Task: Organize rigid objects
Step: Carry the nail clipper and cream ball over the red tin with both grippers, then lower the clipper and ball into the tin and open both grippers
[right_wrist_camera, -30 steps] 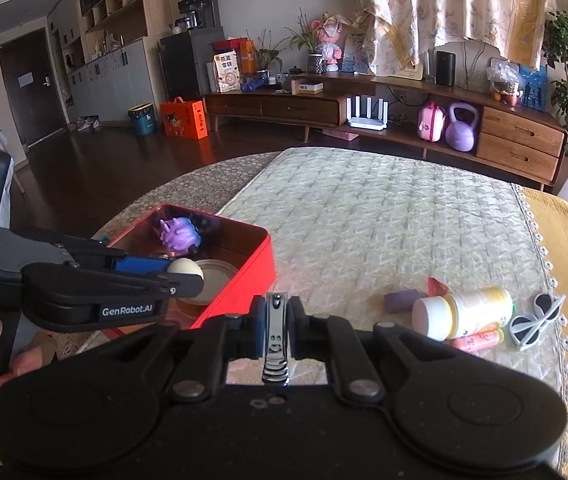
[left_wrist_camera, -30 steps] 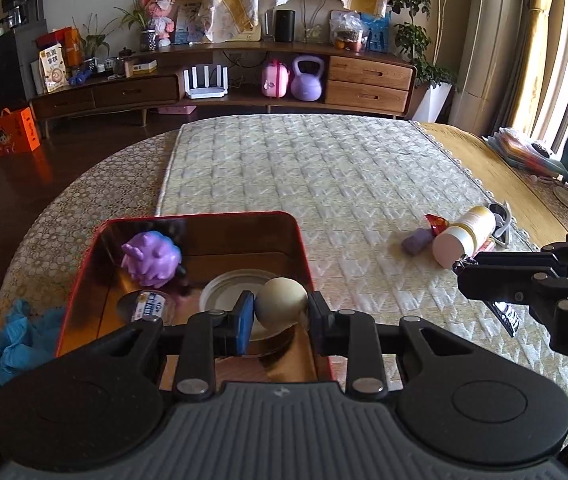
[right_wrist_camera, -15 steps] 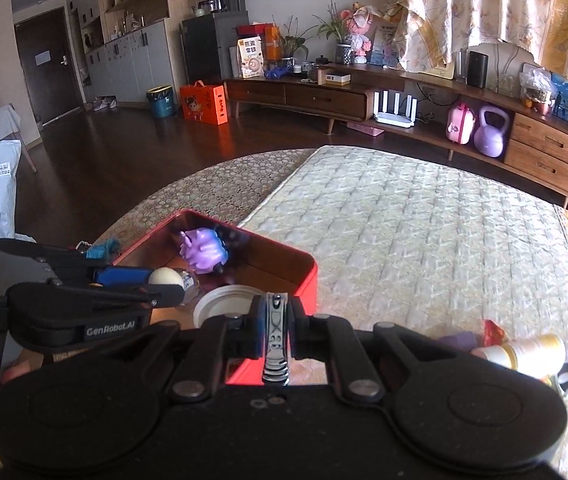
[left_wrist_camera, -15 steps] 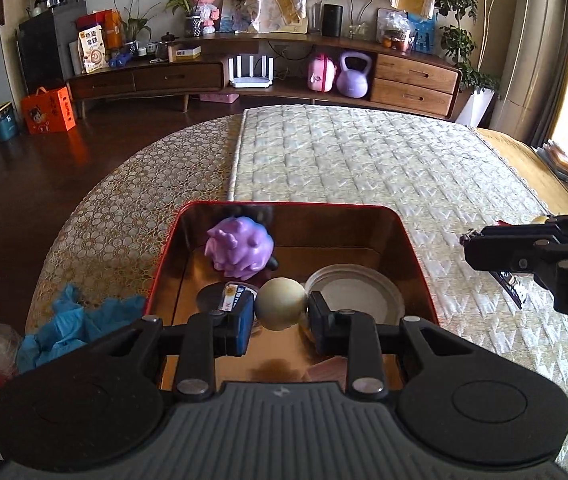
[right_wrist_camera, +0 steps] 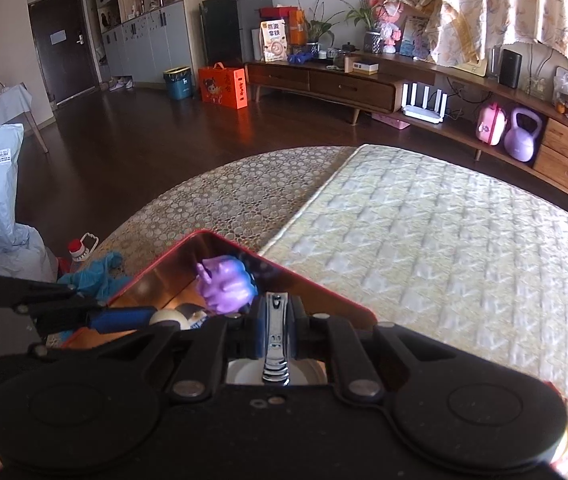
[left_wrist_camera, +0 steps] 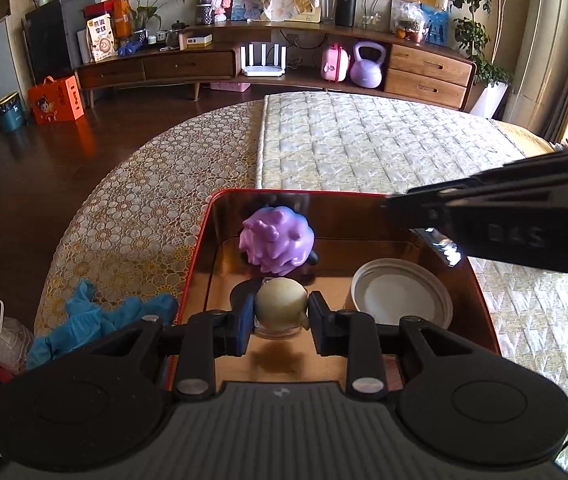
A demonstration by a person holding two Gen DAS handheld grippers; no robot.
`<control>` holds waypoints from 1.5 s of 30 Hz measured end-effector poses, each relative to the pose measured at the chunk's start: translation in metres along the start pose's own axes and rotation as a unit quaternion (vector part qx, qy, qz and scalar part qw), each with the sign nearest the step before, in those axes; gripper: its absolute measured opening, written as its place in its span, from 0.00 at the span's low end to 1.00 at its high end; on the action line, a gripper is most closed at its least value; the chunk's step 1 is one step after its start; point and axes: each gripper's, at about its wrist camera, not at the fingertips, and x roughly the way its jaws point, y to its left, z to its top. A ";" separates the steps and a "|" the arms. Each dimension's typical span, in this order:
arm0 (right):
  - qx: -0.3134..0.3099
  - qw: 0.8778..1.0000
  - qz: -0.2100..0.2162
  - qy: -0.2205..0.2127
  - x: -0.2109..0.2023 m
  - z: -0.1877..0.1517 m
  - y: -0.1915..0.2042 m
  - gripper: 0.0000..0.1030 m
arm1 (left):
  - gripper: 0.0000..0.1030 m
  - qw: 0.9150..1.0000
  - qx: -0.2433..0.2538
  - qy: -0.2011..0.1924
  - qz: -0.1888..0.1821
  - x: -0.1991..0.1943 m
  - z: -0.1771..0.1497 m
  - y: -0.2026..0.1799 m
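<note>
Pinching a cream ball (left_wrist_camera: 280,305), the left gripper (left_wrist_camera: 280,316) hangs over the red tin (left_wrist_camera: 196,264); only the right view shows the right gripper (right_wrist_camera: 276,330) clamping nail clippers (right_wrist_camera: 276,340). A purple toy (left_wrist_camera: 276,245) and white lid (left_wrist_camera: 401,294) lie inside.

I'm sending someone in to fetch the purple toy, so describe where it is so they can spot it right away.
On the round table with the quilted cover sits a red tin box with a shiny gold inside. The purple toy lies at its far end, beyond the white lid and the pale ball held in the left gripper. It is the only purple, knobbly thing in the box.
</note>
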 end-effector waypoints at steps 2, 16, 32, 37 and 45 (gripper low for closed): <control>0.000 1.000 0.001 0.006 0.011 0.005 0.002 0.11 | 0.28 1.000 0.000 0.003 -0.002 0.002 0.000 0.001; 0.004 0.999 0.005 0.048 0.061 0.010 0.004 0.11 | 0.28 1.000 0.001 0.020 -0.003 0.014 -0.007 0.006; 0.034 0.997 0.017 0.072 0.057 -0.004 -0.003 0.22 | 0.28 0.999 0.008 0.039 0.003 0.017 -0.010 0.002; 0.031 0.997 0.030 0.066 0.038 -0.008 0.000 0.30 | 0.28 0.999 -0.001 0.042 0.001 0.015 -0.009 0.001; 0.019 0.998 0.034 0.049 0.006 -0.013 0.005 0.35 | 0.28 0.999 -0.009 0.039 -0.001 0.005 -0.008 -0.004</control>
